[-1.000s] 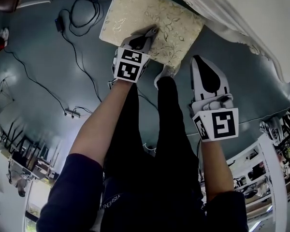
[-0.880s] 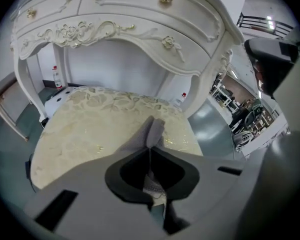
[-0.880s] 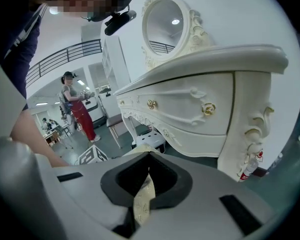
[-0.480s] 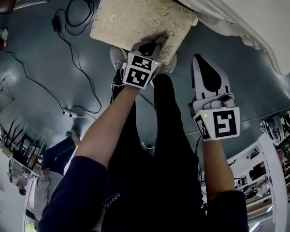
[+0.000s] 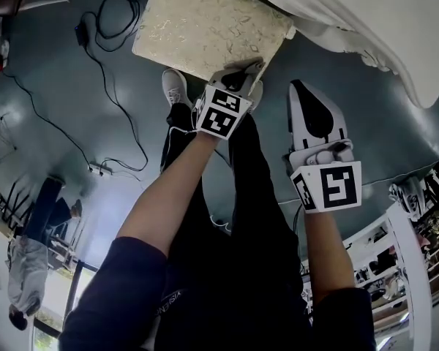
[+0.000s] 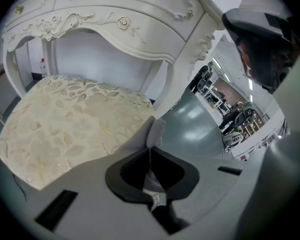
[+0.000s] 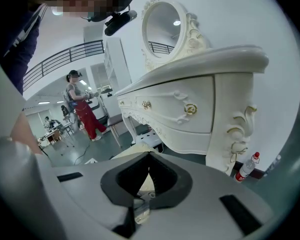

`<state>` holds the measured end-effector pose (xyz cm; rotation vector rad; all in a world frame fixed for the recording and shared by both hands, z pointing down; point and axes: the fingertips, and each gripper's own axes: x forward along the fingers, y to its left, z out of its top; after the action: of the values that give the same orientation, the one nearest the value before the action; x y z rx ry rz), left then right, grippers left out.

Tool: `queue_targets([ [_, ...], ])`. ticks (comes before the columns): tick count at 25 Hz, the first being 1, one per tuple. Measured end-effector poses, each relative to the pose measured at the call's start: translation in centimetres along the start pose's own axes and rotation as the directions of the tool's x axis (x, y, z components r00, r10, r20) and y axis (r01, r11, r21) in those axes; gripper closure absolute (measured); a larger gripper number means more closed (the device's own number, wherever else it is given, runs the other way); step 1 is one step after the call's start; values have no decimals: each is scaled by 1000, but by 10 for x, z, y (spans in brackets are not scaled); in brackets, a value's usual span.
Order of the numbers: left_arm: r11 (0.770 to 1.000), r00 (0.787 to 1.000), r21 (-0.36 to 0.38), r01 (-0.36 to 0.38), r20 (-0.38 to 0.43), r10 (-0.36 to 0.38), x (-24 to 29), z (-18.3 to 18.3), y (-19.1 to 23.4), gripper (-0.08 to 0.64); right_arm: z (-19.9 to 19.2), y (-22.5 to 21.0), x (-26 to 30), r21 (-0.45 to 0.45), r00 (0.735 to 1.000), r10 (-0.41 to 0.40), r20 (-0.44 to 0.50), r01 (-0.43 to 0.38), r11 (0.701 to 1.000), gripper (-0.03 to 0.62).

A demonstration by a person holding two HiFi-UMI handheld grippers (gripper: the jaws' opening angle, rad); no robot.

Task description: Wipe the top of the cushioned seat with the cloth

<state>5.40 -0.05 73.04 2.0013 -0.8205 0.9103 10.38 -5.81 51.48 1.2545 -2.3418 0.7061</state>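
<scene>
You are clamping your left tool (image 6: 151, 151) shut on a thin pale grey cloth (image 6: 155, 130), and a fold of it is poking out past the tips. The tips are sitting at the near edge of the square cushioned seat in cream leaf-patterned fabric (image 6: 75, 119), which is spreading ahead and to the left of that tool. Whether the cloth is pressing on the fabric cannot be told. Beyond the seat, the white carved surface with gold knobs (image 6: 110, 14) is arching over it.

You are holding your right tool (image 7: 149, 156) to the right of the left one, off the seat, with its jaws closed together on nothing, above the glossy dark grey floor (image 5: 51, 64). Ahead of it an oval mirror (image 7: 167, 24) is standing on the surface, and a clear plastic bottle with a red cap (image 7: 246, 168) is standing by its leg. Black cables (image 5: 115, 86) are trailing over the floor left of the left tool. A person in red trousers (image 7: 82, 111) is standing far back in the hall.
</scene>
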Motion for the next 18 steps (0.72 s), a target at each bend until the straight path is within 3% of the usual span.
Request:
queue_targets([
  [7, 999, 995, 12, 36, 97, -37, -36, 30, 0, 538, 15, 16, -5, -18, 1000, -3, 18, 3, 1000, 572],
  [13, 998, 974, 40, 46, 221, -54, -107, 86, 6, 538, 68, 38, -19, -52, 998, 0, 64, 3, 999, 572],
  [18, 997, 959, 68, 33, 278, -51, -173, 121, 7, 538, 109, 54, -37, -73, 996, 1, 90, 5, 997, 572],
])
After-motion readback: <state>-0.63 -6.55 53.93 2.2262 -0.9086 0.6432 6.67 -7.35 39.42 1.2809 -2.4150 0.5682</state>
